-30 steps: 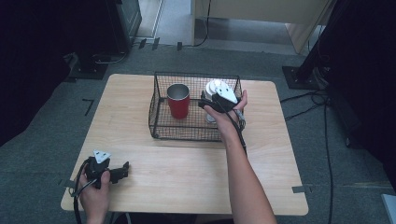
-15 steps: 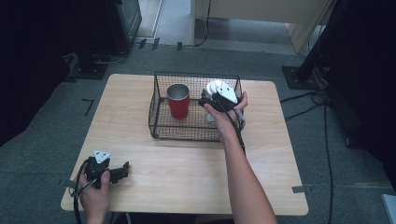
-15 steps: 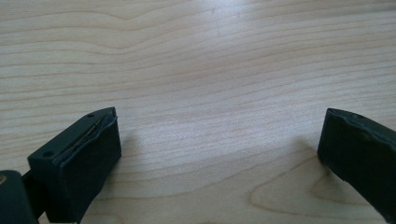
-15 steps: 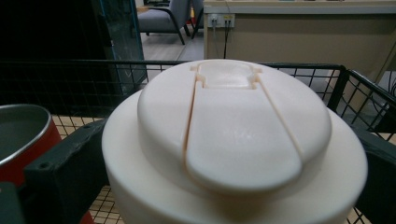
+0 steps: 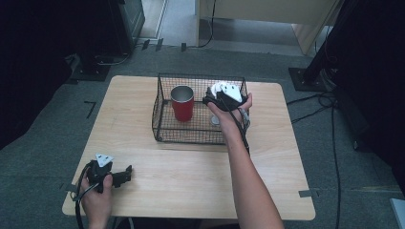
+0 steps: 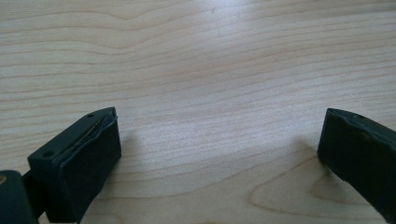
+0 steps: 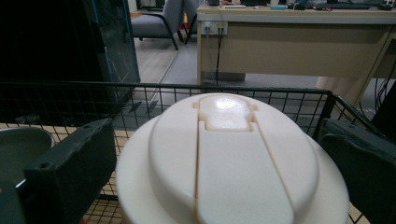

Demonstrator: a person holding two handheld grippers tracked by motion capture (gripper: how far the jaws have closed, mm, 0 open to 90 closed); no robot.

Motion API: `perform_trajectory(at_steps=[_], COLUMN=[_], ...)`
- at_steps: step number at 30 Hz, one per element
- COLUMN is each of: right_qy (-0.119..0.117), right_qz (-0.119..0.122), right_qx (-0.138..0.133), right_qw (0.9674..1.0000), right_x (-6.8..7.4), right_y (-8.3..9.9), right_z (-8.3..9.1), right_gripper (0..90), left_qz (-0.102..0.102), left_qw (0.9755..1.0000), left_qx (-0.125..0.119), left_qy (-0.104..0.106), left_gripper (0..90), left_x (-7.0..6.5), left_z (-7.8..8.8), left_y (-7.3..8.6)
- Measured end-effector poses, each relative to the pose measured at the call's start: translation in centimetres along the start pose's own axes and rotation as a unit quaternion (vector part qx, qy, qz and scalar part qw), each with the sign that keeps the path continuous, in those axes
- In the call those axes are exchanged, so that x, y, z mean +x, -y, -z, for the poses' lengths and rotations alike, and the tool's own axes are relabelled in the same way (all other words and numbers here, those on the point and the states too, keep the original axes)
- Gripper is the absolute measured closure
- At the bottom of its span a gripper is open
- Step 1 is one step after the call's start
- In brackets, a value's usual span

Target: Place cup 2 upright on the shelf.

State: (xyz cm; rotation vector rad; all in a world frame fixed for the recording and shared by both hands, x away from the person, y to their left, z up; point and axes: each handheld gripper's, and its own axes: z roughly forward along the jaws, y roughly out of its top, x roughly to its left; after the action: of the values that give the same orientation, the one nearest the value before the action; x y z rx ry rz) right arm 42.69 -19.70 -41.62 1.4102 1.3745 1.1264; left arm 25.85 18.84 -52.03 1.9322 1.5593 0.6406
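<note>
A black wire basket [image 5: 161, 128] stands at the back middle of the wooden table [image 5: 191, 181]. In its left half a red cup [image 5: 182, 103] with a metal inside stands upright; its rim [image 7: 18, 144] is at the left of the right gripper view. My right gripper [image 5: 213, 102] reaches down into the basket's right half. It is open, one jaw on each side of a round cream-white lid [image 7: 229, 158] of a container; I cannot tell whether the jaws touch it. My left gripper [image 5: 125, 173] rests on the table at the front left, open over bare wood [image 6: 215, 93].
The basket's far wall [image 7: 187, 100] rises just behind the lid. Beyond the table are a grey floor, a dark cabinet [image 5: 124, 19] at the back left, a pale desk [image 5: 267, 12] at the back and black stands with cables [image 5: 329, 90] at the right.
</note>
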Motion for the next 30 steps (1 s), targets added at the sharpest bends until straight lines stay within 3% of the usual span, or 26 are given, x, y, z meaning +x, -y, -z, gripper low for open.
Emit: perform_trajectory(at_steps=[12, 20, 30], right_qy=[0.021, 0.012, -0.008], right_qz=[0.009, 0.01, 0.009], right_qx=[-0.009, -0.021, -0.009], right_qw=[0.9997, 0.9997, 0.9999], right_x=[0.1, -0.1, -0.7], right_y=[-1.4, -2.7, -3.3], right_z=[0.7, 1.8, 3.7], right_gripper=[4.0, 3.4, 3.4], left_qz=[-0.001, -0.001, 0.0], left_qw=[1.0, 1.0, 1.0], left_qx=[0.001, 0.001, 0.0], left_qy=[0.0, 0.0, 0.0], left_gripper=[0.0, 0.0, 0.0], left_x=[0.0, 0.0, 0.0], left_z=[0.0, 0.0, 0.0], left_y=[0.0, 0.0, 0.0])
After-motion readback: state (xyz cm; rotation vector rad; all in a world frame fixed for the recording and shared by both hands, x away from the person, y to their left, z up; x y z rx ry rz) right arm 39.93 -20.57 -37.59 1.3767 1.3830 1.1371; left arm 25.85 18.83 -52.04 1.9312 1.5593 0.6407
